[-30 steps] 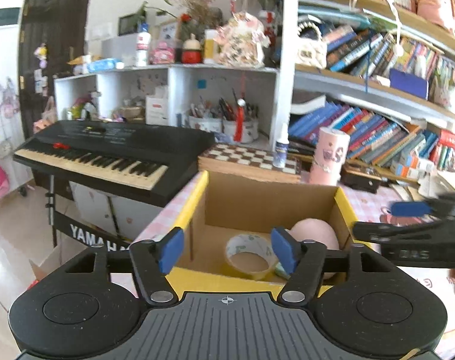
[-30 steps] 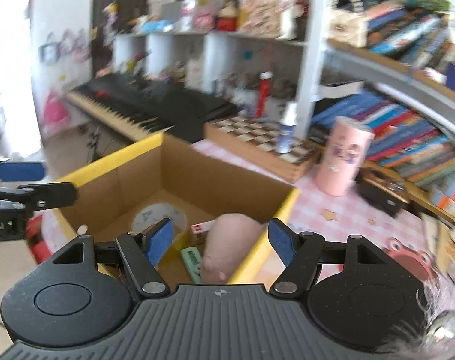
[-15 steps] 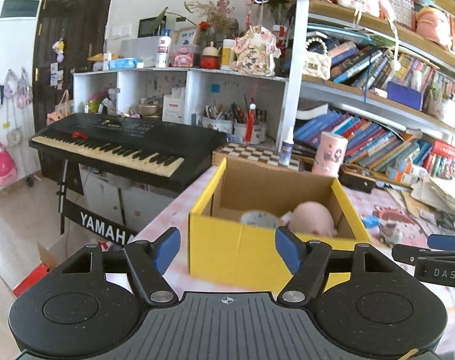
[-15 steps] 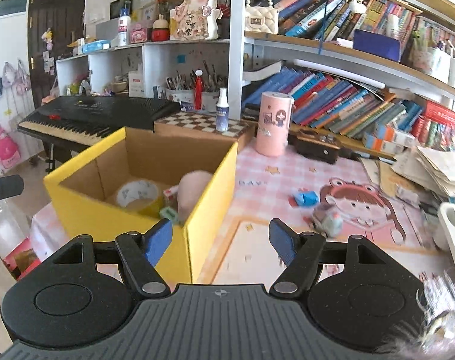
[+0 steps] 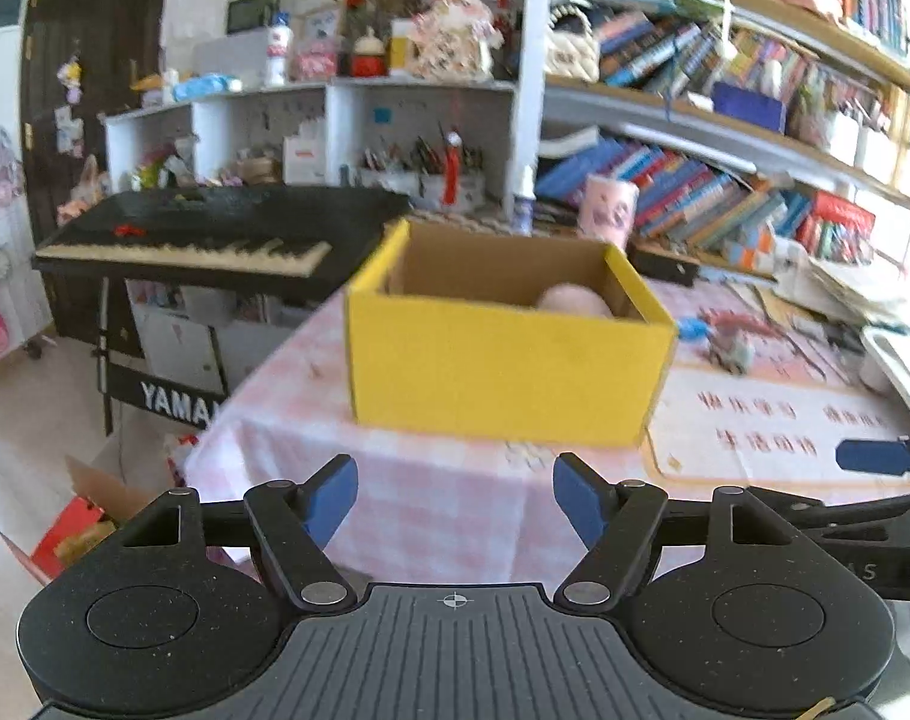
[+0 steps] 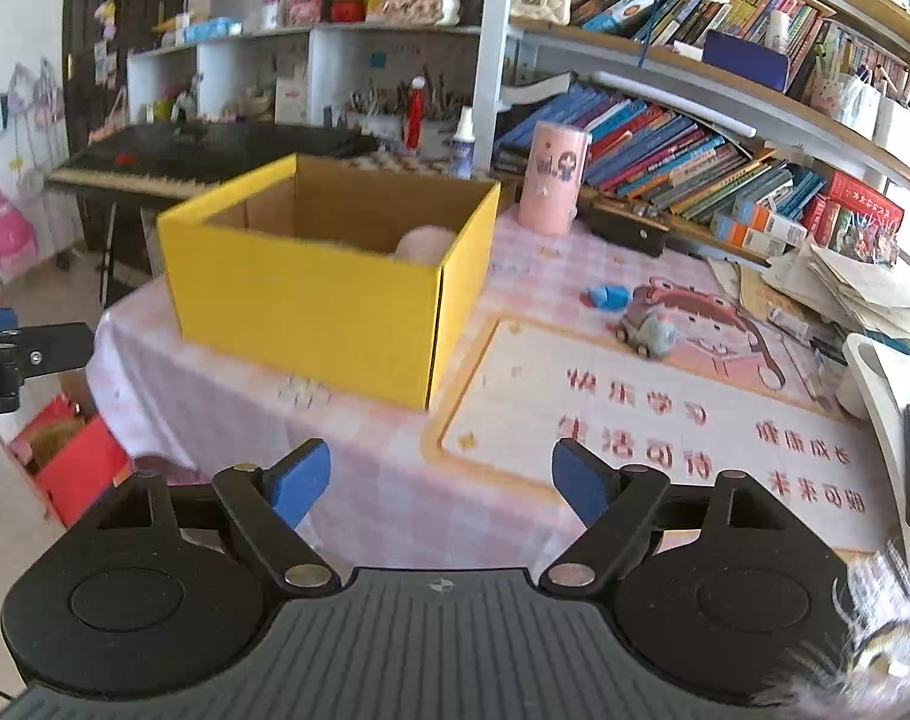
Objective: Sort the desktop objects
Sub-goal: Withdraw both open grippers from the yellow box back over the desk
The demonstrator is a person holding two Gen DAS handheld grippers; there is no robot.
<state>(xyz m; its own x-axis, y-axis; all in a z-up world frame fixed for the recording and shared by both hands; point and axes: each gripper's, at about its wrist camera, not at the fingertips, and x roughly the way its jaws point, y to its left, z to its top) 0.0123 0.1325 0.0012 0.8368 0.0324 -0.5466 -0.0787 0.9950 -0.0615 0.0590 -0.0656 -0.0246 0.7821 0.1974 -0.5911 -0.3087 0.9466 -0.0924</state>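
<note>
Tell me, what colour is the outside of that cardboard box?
Bright yellow cardboard box, plain brown inside; clearest in the right wrist view.

Black keyboard far left, crowded bookshelves far right, red carton on floor near left.

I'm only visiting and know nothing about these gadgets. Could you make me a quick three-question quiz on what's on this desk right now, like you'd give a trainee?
1. True or false: the right gripper holds the small toy car.
2. What colour is the outside of the cardboard box?
3. Which stands nearer the box: (a) the pink cylinder or (b) the stack of papers?

Key
1. False. Its jaws are opening with nothing between them; the car sits on the desk mat. The left gripper is empty too.
2. Yellow.
3. (a), just beyond the box's far corner.
</note>
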